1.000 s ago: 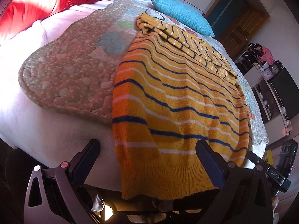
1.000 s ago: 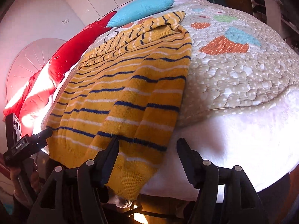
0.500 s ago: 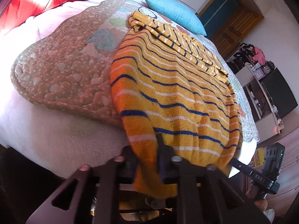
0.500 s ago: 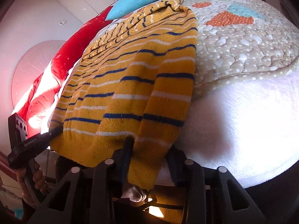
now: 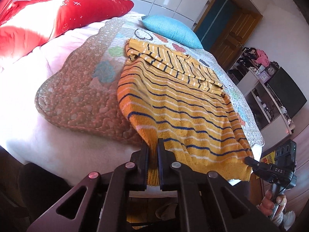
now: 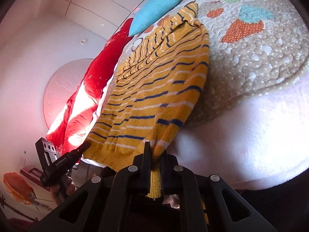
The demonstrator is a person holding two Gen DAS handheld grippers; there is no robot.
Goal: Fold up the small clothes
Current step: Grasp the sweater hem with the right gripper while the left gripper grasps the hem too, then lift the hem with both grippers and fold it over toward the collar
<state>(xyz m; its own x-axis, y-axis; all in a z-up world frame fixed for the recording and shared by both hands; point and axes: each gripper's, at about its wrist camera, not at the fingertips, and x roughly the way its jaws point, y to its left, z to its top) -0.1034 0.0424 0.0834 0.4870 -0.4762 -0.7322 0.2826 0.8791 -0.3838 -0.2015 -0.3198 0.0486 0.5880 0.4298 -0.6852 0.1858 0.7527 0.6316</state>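
Sweater point(image 5: 179, 112), yellow striped, flat on the bed quilt point(image 5: 77, 100), sleeves already folded across its far end; near hem corners clamped between fingers of left gripper point(image 5: 153, 150) and right gripper point(image 6: 155, 154); bottom-to-top fold outstanding.

The left tongs point(image 5: 153, 150) point forward and down, their two dark fingers point(image 5: 144, 158) drawn in close and pinching a fold of knit cloth that runs up between the pads. The right tongs point(image 6: 155, 154) tilt downward the same way, jaws pressed together on a bunched strip of the same cloth, which hangs out below the fingertips. Both pairs have just been closing, with the cloth between them. In each wrist view the other tongs show at the frame edge, gripped by a bare hand point(image 5: 274, 205) curled round the handle.
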